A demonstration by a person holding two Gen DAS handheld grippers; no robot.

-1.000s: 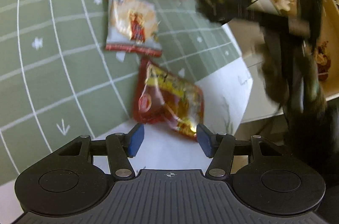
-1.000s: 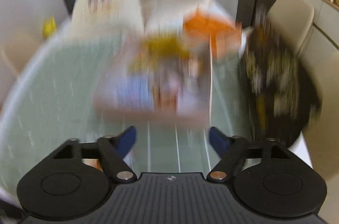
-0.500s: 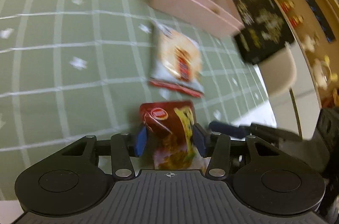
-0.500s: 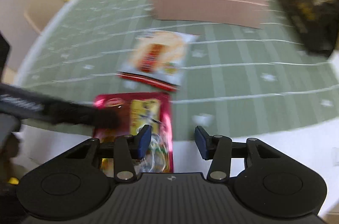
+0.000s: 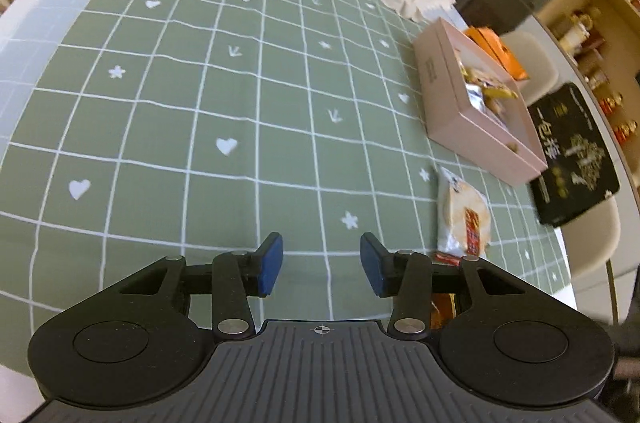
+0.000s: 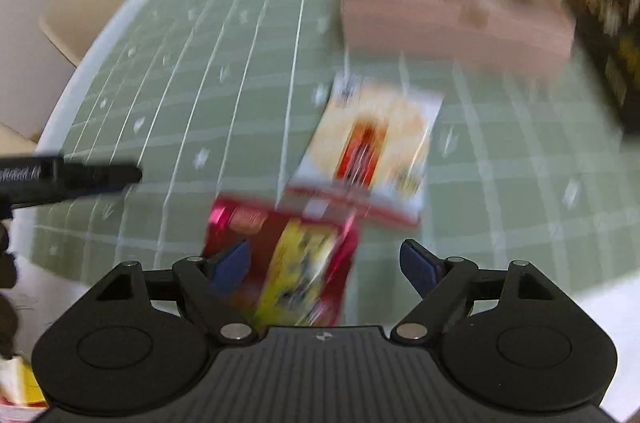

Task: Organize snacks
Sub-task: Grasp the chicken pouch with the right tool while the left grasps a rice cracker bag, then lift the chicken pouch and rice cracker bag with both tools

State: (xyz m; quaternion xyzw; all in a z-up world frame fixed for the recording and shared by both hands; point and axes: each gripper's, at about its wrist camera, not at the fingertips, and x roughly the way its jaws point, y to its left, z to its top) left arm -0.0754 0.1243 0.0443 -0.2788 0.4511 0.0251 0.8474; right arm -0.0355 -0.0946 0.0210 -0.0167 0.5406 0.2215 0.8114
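Gaping right claw (image 6: 324,263) just opened over glossy red packet (image 6: 296,263) (blurred); left claw (image 5: 321,265) half-closed, empty.

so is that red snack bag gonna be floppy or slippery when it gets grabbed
Probably floppy: the red snack bag looks like thin crinkled foil lying flat. Its glossy surface may slip between the pads. Likely light, and the contents could crush.

The left black two-finger tool (image 5: 321,266), with blue pads, points steeply down; its jaws stand partly apart with nothing between them, having just closed slightly. The right black tool (image 6: 326,265) also tilts down, jaws just opened wide; blur makes any contact hard to judge.
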